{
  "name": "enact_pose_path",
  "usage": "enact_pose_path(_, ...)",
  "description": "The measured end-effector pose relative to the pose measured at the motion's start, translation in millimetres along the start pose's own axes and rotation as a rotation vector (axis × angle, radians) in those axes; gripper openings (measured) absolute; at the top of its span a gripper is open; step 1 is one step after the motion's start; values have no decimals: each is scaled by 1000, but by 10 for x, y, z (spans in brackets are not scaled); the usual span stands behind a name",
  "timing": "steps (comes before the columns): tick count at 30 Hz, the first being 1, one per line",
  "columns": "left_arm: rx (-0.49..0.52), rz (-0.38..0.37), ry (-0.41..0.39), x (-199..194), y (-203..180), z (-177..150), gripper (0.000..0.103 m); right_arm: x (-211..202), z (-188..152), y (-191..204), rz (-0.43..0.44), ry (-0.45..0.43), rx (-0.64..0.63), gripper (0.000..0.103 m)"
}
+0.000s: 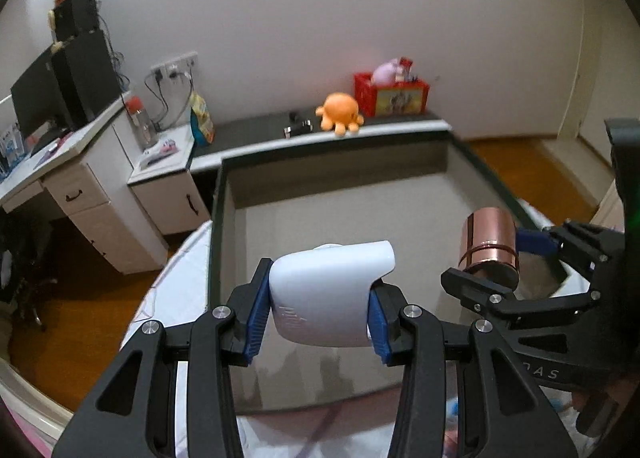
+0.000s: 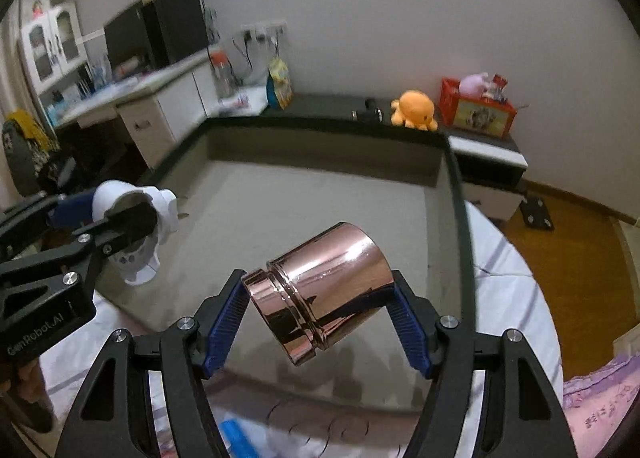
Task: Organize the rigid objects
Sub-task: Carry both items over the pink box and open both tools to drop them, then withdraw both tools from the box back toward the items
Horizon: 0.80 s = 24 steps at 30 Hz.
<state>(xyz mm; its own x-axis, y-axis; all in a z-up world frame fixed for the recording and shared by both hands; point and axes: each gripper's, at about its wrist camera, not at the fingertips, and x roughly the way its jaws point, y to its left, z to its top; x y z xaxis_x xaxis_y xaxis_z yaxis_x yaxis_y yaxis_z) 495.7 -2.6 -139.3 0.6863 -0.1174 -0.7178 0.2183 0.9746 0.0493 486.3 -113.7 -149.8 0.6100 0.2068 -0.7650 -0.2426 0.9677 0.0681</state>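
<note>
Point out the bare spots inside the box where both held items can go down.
The grey box floor is bare wall to wall. The white device hangs toward its left wall, the copper canister toward its right wall. Nothing crowds either.

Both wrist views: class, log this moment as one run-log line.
left claw: shut on white device | right claw: shut on copper canister | both held above grey box | box: nothing inside

A large open box point(image 1: 448, 153) rests on the white-sheeted bed point(image 1: 188, 258).
</note>
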Motion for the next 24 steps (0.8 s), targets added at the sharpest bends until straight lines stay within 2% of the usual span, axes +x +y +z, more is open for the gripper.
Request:
enact_pose_path(3,-13,-16,62,216,10,-40,43,199,8,17,2,52,-3,70)
enact_pose_path(5,-8,5,83,286,26,-55,44,265,0,6,6,61,-3,71)
enact_pose_path(7,-9,6,80,283,37,-69,49,280,-30,-11,16,61,3,71)
enact_pose_path(10,-29,23,47,140,91,-68,73,225,-44,-73,17,36,26,71)
enact_pose_path(11,-35,26,21,31,114,-63,86,138,-59,-84,15,9,29,72)
enact_pose_path(13,-44,39,-41,-201,172,-54,89,-61,-12,-94,-17,-44,22,81)
enact_pose_path(17,-65,88,-204,-930,239,-169,103,-619,-67,-30,-33,-174,7,82)
enact_pose_path(20,-95,100,-323,-1496,195,-380,103,-1125,-235,68,-38,-288,-2,83)
enact_pose_path(24,-127,140,-444,-2099,75,-763,103,-1749,-618,219,-51,-423,-9,84)
